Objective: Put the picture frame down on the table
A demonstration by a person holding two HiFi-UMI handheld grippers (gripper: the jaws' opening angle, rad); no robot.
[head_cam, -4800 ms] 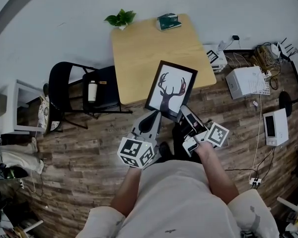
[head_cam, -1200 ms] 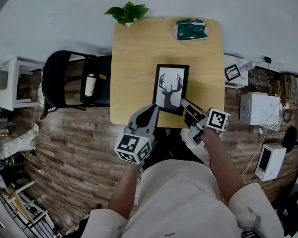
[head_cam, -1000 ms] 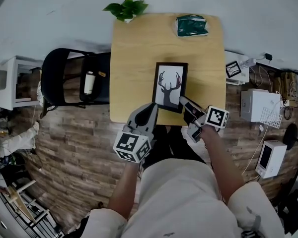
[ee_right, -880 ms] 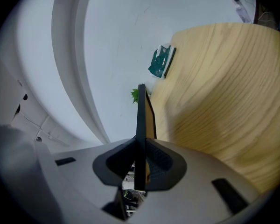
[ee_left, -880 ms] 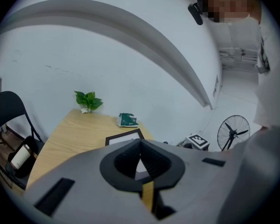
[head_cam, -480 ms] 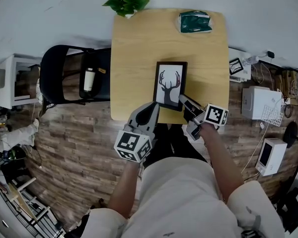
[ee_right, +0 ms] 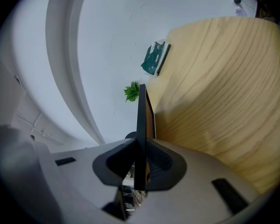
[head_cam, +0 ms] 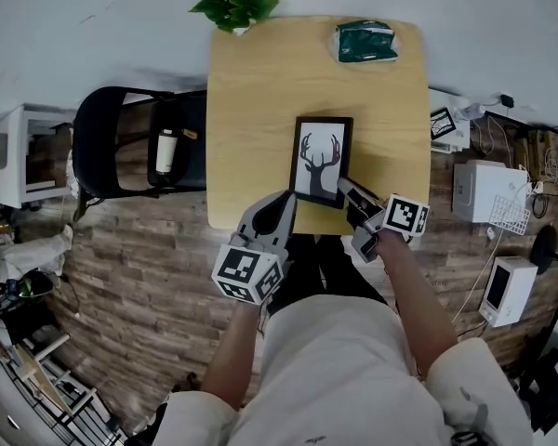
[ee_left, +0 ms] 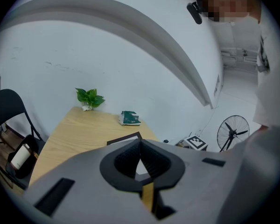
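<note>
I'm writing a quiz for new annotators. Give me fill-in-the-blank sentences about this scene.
The picture frame is clamped by the ____.
The left gripper is shut and holds ____.
The potted plant stands at the table's far ____ corner.
The bottle lies on the black ____.
Missing: right gripper; nothing; left; chair.
</note>
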